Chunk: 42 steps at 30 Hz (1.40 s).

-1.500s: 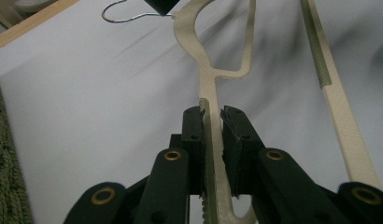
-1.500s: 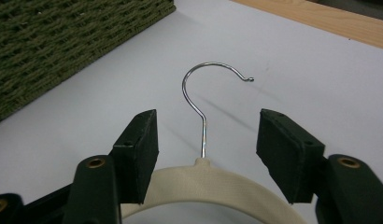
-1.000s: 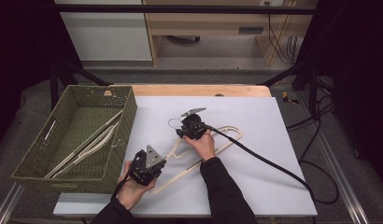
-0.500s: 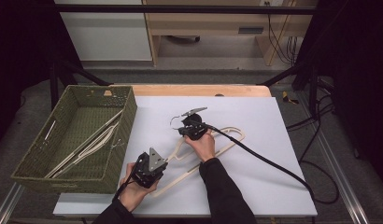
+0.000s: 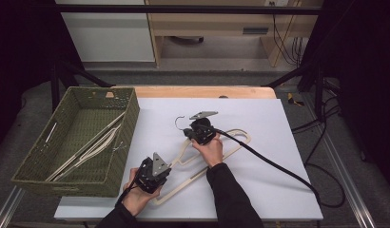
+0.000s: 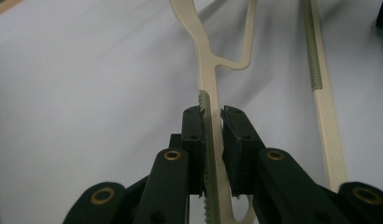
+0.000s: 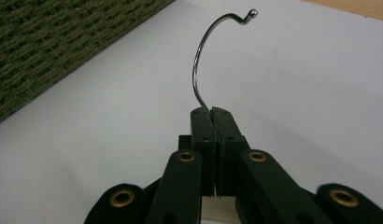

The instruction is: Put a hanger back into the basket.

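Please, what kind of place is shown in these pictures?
Probably a lab or recording workspace, not a home. A table with a white top stands inside a black frame, loose cables lie on the floor, and a person works a hanger with two hand-held grippers beside a green basket.

In the right gripper view, the thin silver metal hook of a hanger (image 7: 197, 70) is being clamped between the two black jaws of the right gripper (image 7: 212, 114), whose pads are being pressed together on its stem after having just been closing. The hook is being shown rising from the jaw tips and curving over to the right, its small beaded end lying near the top edge. A pale cream piece of the hanger body (image 7: 216, 208) is being glimpsed low between the jaw arms. A white table surface (image 7: 311, 93) is being seen beneath, and a green woven basket wall (image 7: 54, 42) is being shown at the upper left, well apart from the hook.
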Tool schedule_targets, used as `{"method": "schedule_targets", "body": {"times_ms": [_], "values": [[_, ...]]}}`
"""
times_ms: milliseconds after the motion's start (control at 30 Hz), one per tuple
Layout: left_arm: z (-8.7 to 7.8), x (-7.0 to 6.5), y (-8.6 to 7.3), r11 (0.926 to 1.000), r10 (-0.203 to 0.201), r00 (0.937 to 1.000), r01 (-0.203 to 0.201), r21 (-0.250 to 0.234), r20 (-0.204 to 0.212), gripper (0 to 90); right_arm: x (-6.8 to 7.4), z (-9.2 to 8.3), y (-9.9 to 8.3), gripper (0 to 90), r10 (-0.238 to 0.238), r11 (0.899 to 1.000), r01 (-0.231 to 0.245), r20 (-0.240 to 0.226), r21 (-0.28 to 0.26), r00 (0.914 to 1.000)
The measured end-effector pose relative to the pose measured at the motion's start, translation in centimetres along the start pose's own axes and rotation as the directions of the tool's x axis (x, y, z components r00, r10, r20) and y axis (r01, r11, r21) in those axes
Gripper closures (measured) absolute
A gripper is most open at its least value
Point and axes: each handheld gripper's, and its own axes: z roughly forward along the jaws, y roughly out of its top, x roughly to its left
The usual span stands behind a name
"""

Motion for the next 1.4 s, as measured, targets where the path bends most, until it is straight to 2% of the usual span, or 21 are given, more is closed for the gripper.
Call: {"method": "schedule_targets", "body": {"times_ms": [67,167,200,267,300,333,433,567,633,700,767,833,900,967,1067,1133,1233,1300,1333,1367,1400], "values": [[0.3,0.0,-0.2,0.9999,-0.016,0.9998,0.016,-0.003,0.008,79.1,-0.1,-0.3,-0.2,89.6,0.006,1.0,-0.006,-0.011,-0.01,0.9999],[0.6,0.1,-0.3,0.9997,-0.01,0.9998,0.01,0.02,0.015,78.9,-0.2,-0.7,-0.4,89.6,-0.002,1.0,0.002,-0.02,-0.021,0.9998],[0.7,0.1,-0.4,0.9997,-0.02,0.9996,0.02,0.012,0.017,78.9,-0.1,-0.8,-0.4,89.6,-0.002,1.0,0.001,-0.022,-0.028,0.9998],[0.7,0.4,-0.2,0.9994,-0.033,0.998,0.033,0.005,0.053,78.5,-0.1,-1.1,-0.5,89.6,-0.024,0.999,0.023,-0.019,-0.039,0.9995],[0.8,0.6,-0.1,0.9983,-0.058,0.9946,0.059,-0.006,0.086,77.7,-0.1,-1.3,-0.5,89.6,-0.022,0.999,0.021,-0.02,-0.046,0.9996],[0.9,0.8,0.1,0.9968,-0.076,0.9904,0.079,-0.016,0.115,72.4,-0.2,-1.5,-0.6,89.6,-0.021,0.998,0.02,-0.031,-0.059,0.9993],[1.4,1.5,1.1,0.9937,-0.107,0.981,0.111,-0.016,0.162,56.1,0.1,-2.2,-0.7,89.6,-0.04,0.995,0.036,-0.045,-0.093,0.9982],[2.4,2.2,2.7,0.9903,-0.12,0.9776,0.13,-0.048,0.173,48.5,0.5,-3.0,-0.8,89.5,-0.07,0.99,0.062,-0.067,-0.124,0.9953],[3.1,2.6,3.5,0.9856,-0.144,0.9658,0.159,-0.056,0.216,49.1,0.6,-3.4,-0.8,89.6,-0.082,0.989,0.071,-0.074,-0.133,0.9939],[3.8,2.8,4.1,0.9845,-0.148,0.9626,0.165,-0.059,0.227,51.5,0.7,-3.8,-0.9,89.5,-0.089,0.987,0.076,-0.088,-0.142,0.9921],[4.4,2.8,4.5,0.9778,-0.182,0.9417,0.203,-0.05,0.283,58.1,0.8,-4.1,-0.9,89.5,-0.101,0.985,0.086,-0.096,-0.152,0.9903],[4.8,2.8,4.7,0.9753,-0.192,0.9336,0.216,-0.047,0.303,64.0,0.9,-4.5,-1.0,89.5,-0.104,0.983,0.086,-0.108,-0.159,0.9887],[5.0,2.9,4.8,0.9683,-0.214,0.9132,0.245,-0.048,0.347,72.9,1.1,-4.8,-1.1,89.4,-0.115,0.982,0.096,-0.108,-0.165,0.9875],[4.9,2.7,4.9,0.9637,-0.227,0.908,0.261,-0.054,0.352,76.9,1.1,-5.2,-1.1,89.3,-0.128,0.98,0.11,-0.104,-0.167,0.9863],[4.5,2.6,4.9,0.96,-0.229,0.9077,0.271,-0.072,0.351,78.8,1.2,-5.8,-1.0,88.8,-0.125,0.979,0.106,-0.102,-0.175,0.9869],[4.1,2.6,4.9,0.9546,-0.237,0.9028,0.285,-0.086,0.359,80.6,1.4,-6.4,-1.0,88.0,-0.136,0.976,0.116,-0.098,-0.187,0.9858],[3.3,2.2,5.0,0.949,-0.23,0.8917,0.294,-0.114,0.39,83.7,1.6,-7.5,-1.1,84.6,-0.141,0.974,0.118,-0.107,-0.194,0.9842],[2.7,1.8,5.2,0.9499,-0.21,0.8946,0.282,-0.135,0.395,85.4,2.0,-8.3,-1.3,81.5,-0.152,0.972,0.131,-0.095,-0.196,0.9838],[2.3,1.6,5.3,0.9534,-0.193,0.9033,0.265,-0.144,0.383,85.8,2.0,-8.8,-1.3,79.6,-0.157,0.97,0.136,-0.094,-0.199,0.9831],[1.9,1.3,5.4,0.9589,-0.172,0.9181,0.239,-0.153,0.357,85.8,2.1,-9.3,-1.4,77.4,-0.159,0.969,0.137,-0.093,-0.206,0.9829],[1.6,1.1,5.5,0.961,-0.156,0.9278,0.222,-0.165,0.339,85.9,2.1,-9.8,-1.6,74.3,-0.162,0.967,0.14,-0.089,-0.214,0.9827]]}}
